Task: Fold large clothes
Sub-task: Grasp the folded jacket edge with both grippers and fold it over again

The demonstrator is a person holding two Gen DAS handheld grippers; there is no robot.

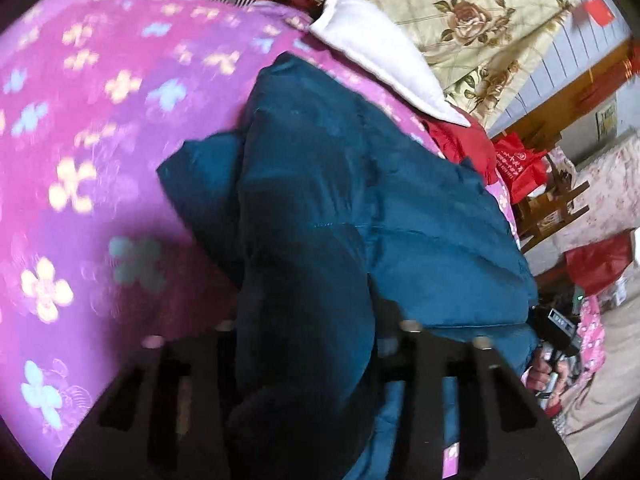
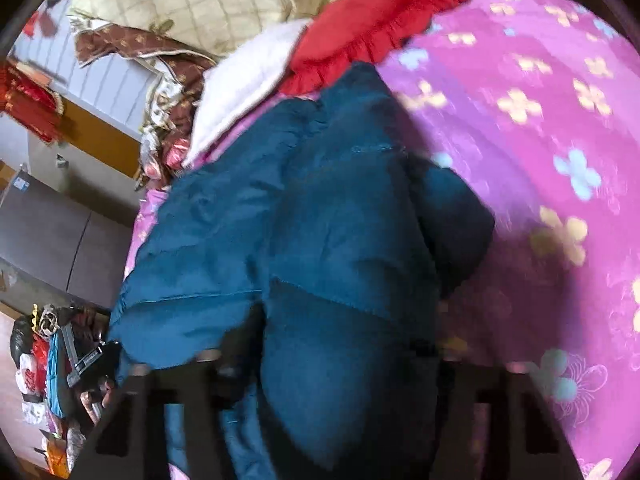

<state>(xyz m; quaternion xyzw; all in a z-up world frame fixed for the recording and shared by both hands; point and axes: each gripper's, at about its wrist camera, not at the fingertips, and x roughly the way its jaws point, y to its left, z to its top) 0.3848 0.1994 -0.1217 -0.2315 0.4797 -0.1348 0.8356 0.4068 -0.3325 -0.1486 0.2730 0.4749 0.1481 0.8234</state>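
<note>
A large teal puffer jacket (image 1: 360,200) lies on a bed with a pink flowered cover (image 1: 80,120). In the left wrist view my left gripper (image 1: 308,340) is shut on a thick fold of the jacket, which bulges between the two black fingers. In the right wrist view my right gripper (image 2: 332,356) is shut on another fold of the same jacket (image 2: 300,220), with the cloth filling the gap between its fingers. The other hand-held gripper shows at the edge of each view, at the right (image 1: 560,332) and at the left (image 2: 92,360). Both views are motion-blurred.
A white pillow (image 1: 380,48), a red cushion (image 2: 372,20) and a cream rose quilt (image 1: 480,20) lie at the bed's head. Red bags (image 1: 516,168) and wooden furniture (image 1: 556,208) stand beside the bed. A grey cabinet (image 2: 60,236) and floor clutter (image 2: 40,360) are on the other side.
</note>
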